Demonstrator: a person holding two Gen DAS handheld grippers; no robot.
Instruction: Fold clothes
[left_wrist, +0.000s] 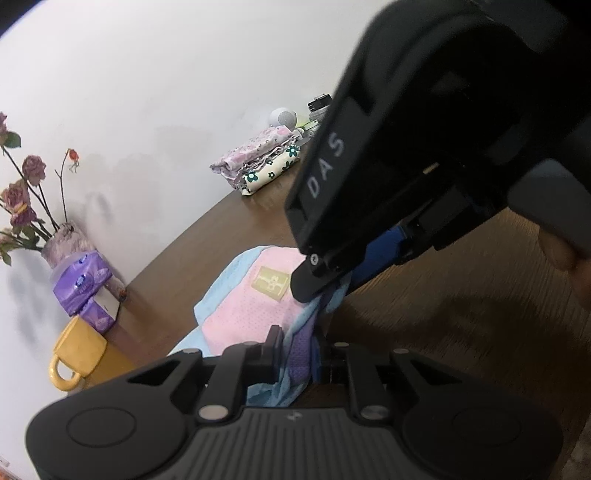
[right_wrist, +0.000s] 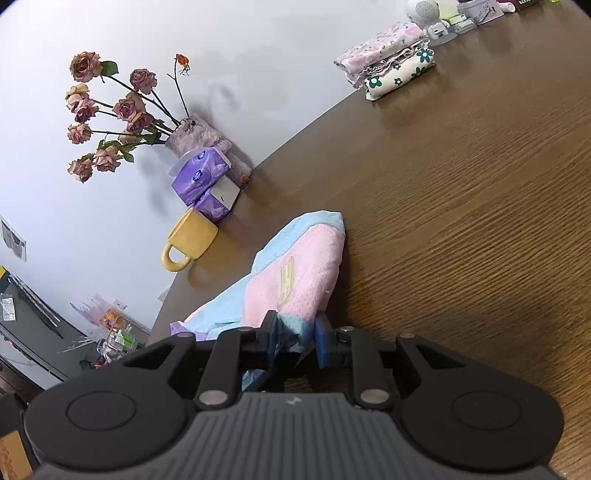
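Two tongs grip one small garment (right_wrist: 295, 266) on the brown wood-grain table (right_wrist: 461, 206). The garment is a pink, light-blue and lilac mesh piece with a pale gold label, lying partly bunched on the table near its wall-side edge.

From the left wrist view, the left tongs (left_wrist: 299, 350) are drawn close together on a fold of the lilac and blue cloth, which rises between the two fingers and hangs down behind them. Just beyond, the right tongs (left_wrist: 325, 284) come in from the upper right, their black tip and blue pad pinching the blue edge of the same garment beside the pink panel. Part of a hand (left_wrist: 565, 254) shows at the right edge, behind that tool.

From the right wrist view, the right tongs (right_wrist: 295, 338) are nearly shut, with the blue hem bunched between the black finger and the blue pad; the pink panel stretches away from them across the table.

Against the white wall stand a fuzzy vase of dried roses (right_wrist: 122, 110), purple tissue packs (right_wrist: 207, 181) touching it, and a yellow mug (right_wrist: 188, 240) lying on its side just beside the packs. Well apart, farther along the table, sits a stack of folded floral clothes (right_wrist: 388, 59), with a small white speaker (right_wrist: 424, 11) and assorted clutter behind it.
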